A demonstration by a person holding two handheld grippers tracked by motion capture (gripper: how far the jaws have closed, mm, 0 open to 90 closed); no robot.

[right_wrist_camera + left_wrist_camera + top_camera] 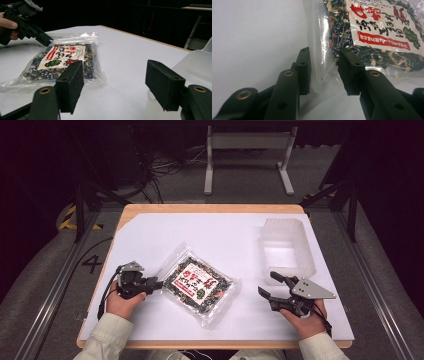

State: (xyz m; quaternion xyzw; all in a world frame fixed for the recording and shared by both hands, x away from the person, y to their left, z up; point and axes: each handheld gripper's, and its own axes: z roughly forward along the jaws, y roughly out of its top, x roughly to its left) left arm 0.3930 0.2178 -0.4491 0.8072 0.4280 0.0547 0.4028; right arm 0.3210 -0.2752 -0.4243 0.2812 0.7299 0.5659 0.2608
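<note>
When viewed from above, shows a wooden table [210, 208] under a white sheet [220, 235], with a clear packet of dried greens [199, 284] lying flat and slightly turned at the near centre. Carries a white label with red and green print on its upper face. Places an empty translucent tub [305, 250] to the far right of the packet, well apart from it. Brings 2 sleeved forearms in from the near edge, the left hand [120, 302] wrapped around the left gripper [158, 284] and the right hand [305, 317] around the right gripper [267, 284]. Sets the left gripper's tips right at the packet's left corner. Seen along the left gripper [324, 67], has the 2 black jaws a short way apart, straddling the clear sealed margin of the packet [374, 25], with a gap on both sides of the film and neither pad visibly pressing it. Keeps the right gripper just off the sheet, near the packet's right edge and just in front of the tub, jaws spread wide and holding nothing. Seen along the right gripper [115, 85], frames bare white sheet between the 2 pads, with the packet [62, 60] beyond the left-hand pad, the tub's wall [197, 62] behind the right-hand one, and the left gripper [46, 38] poised at the packet's far corner. Leaves dark floor, cables and a white frame beyond the table.
</note>
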